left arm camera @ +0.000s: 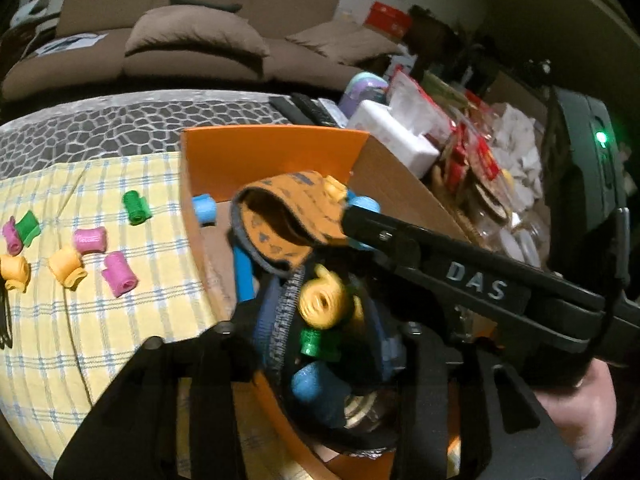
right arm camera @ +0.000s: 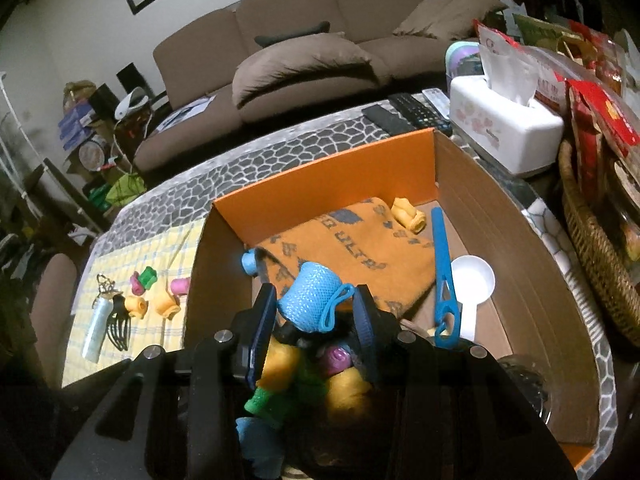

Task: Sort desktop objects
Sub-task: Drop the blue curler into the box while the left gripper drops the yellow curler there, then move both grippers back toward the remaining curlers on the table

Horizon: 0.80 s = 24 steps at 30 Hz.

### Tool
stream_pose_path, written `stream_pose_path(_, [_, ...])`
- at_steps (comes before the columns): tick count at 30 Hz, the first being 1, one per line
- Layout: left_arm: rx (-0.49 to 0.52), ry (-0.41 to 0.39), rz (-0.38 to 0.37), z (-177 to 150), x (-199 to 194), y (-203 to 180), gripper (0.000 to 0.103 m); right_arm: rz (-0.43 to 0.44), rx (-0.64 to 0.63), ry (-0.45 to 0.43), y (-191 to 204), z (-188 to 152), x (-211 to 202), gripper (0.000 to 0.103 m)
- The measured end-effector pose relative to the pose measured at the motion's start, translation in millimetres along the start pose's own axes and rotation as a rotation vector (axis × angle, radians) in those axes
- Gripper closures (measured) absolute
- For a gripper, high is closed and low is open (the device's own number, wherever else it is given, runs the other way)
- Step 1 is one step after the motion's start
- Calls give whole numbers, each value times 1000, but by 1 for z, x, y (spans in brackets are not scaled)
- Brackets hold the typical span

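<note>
An orange cardboard box (right arm camera: 332, 176) stands on the table and holds an orange patterned cloth (right arm camera: 360, 256), a blue tool (right arm camera: 442, 268), a white scoop (right arm camera: 472, 280) and several coloured rolls. My right gripper (right arm camera: 320, 304) is over the box's near side, shut on a light blue mesh roll (right arm camera: 310, 296). In the left wrist view the right gripper's finger (left arm camera: 420, 248) reaches across beside the folded cloth (left arm camera: 288, 220). My left gripper (left arm camera: 320, 344) is open above a pile of yellow (left arm camera: 322, 300), green (left arm camera: 316, 342) and blue rolls.
Several pink, green and yellow rolls (left arm camera: 90, 240) lie on a yellow checked cloth (left arm camera: 120, 312) left of the box. A white tube (right arm camera: 96, 330) and black clip (right arm camera: 120, 330) lie there too. A tissue box (right arm camera: 504, 124), remotes (right arm camera: 412, 112) and a wicker basket (right arm camera: 592, 232) stand to the right.
</note>
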State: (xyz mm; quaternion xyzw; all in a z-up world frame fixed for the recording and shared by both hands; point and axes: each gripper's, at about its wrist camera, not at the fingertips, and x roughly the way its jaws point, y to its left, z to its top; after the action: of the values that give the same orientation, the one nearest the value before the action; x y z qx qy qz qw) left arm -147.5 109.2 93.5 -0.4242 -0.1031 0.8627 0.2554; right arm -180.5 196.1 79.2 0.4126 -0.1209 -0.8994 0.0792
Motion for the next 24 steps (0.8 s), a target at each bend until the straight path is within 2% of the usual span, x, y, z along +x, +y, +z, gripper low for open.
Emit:
stream_pose_path(2, [-22,-21,-3,4,-6,7,52,-3,13,2,-1,0,0,60])
stream_pose_path(5, [-51,-53,1,10,-19,19,47,-3,26,-12,-1,3,-3,51])
stream_pose_path(6, [-63,-65,2,12,-23,24,44,-5,26,-20,-1,4,-5,50])
stream_pose_path(11, [-119,-94,12,19,-39,47,42,-5,35,-57,0,9,-15,47])
stream_pose_path(12, [-127,-99,17,20,-41,52,38,-4,38,-62,0,10,-16,47])
stream_pose_path(13, [-137,-105,25,21,-45,58,34,-4,43,-66,0,11,-17,47])
stream_pose_path(20, [-210,-126,93,24,-66,104,25,4,74,-89,0,16,-20,45])
stream_pose_path(22, [-219,-135,128,23,-74,118,14,9,79,-95,2,17,-21,39])
stream_pose_path(24, [-222,-138,167,23,-82,130,9,15,71,-97,8,18,-20,36])
